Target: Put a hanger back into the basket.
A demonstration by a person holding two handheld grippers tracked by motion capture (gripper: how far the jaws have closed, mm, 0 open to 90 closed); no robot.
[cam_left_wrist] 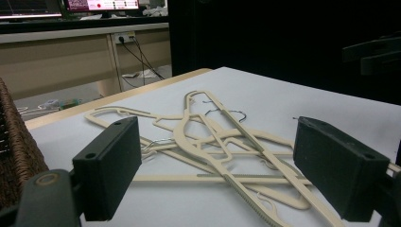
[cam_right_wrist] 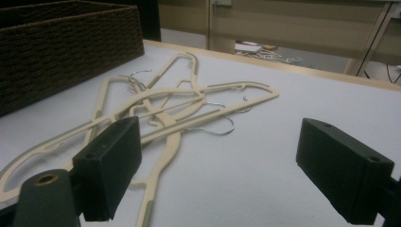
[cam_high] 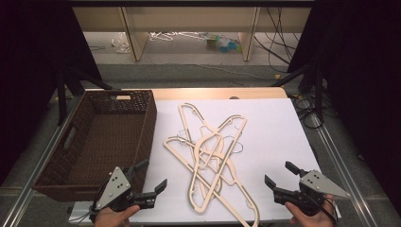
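Observation:
Several cream plastic hangers (cam_high: pixel 210 156) with metal hooks lie tangled in a pile on the white table top (cam_high: pixel 279 127). A dark brown wicker basket (cam_high: pixel 101 142) stands empty at the left. My left gripper (cam_high: pixel 152 176) is held near the table's front left corner, beside the basket, jaws open and pointing toward the pile. My right gripper (cam_high: pixel 281 173) hovers at the front right, open too, with nothing between its jaws. In the left gripper view the hangers (cam_left_wrist: pixel 222 151) lie just past the jaws. The right gripper view shows the hangers (cam_right_wrist: pixel 161 109) and the basket (cam_right_wrist: pixel 66 42) behind them.
A wooden table edge (cam_high: pixel 217 93) runs along the back. Beyond it stand wooden desk legs (cam_high: pixel 135 33) with cables and clutter on the floor. Black curtains close both sides. Bare white surface lies right of the pile.

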